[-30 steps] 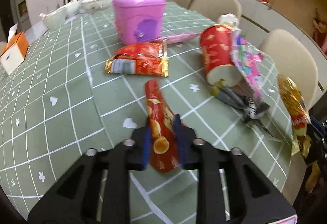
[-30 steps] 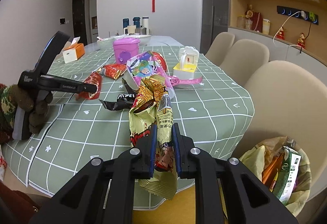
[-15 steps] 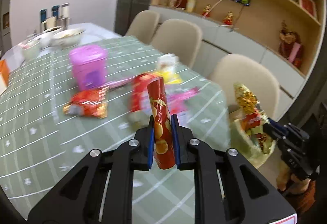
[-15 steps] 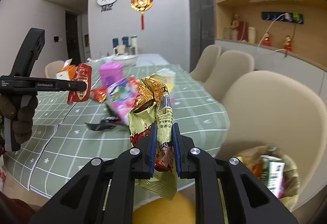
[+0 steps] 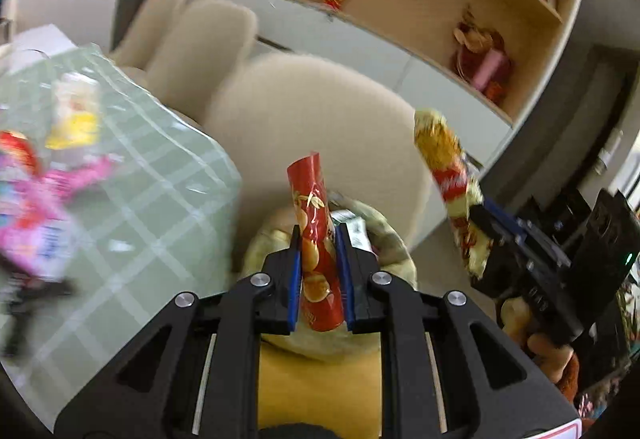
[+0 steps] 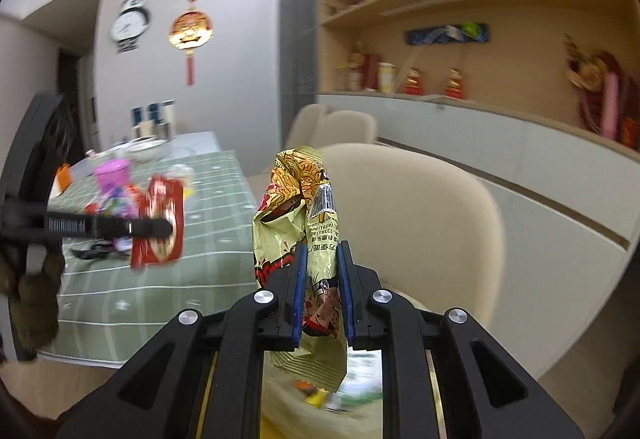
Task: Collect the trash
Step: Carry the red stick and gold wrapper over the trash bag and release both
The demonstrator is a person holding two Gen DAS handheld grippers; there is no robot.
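Note:
My left gripper point(image 5: 318, 235) is shut on a red snack wrapper point(image 5: 314, 223) and holds it upright over the trash bin point(image 5: 384, 239), whose bag is stuffed with wrappers. My right gripper point(image 6: 322, 251) is shut on a crumpled yellow-green noodle wrapper point(image 6: 298, 207) and holds it above the same bin point(image 6: 360, 391), seen low in its view. The right gripper with its wrapper point(image 5: 448, 167) shows at the right of the left wrist view. The left gripper with the red wrapper point(image 6: 160, 223) shows at the left of the right wrist view.
The green checked table point(image 5: 140, 207) lies to the left with more wrappers, a pink box point(image 6: 112, 175) and bowls on it. A beige chair point(image 5: 320, 111) stands just behind the bin. Shelves and a white sideboard point(image 6: 500, 143) run along the right wall.
Both grippers have swung right, away from the table, and now hang over the trash bin by the chair. Each still holds its wrapper.

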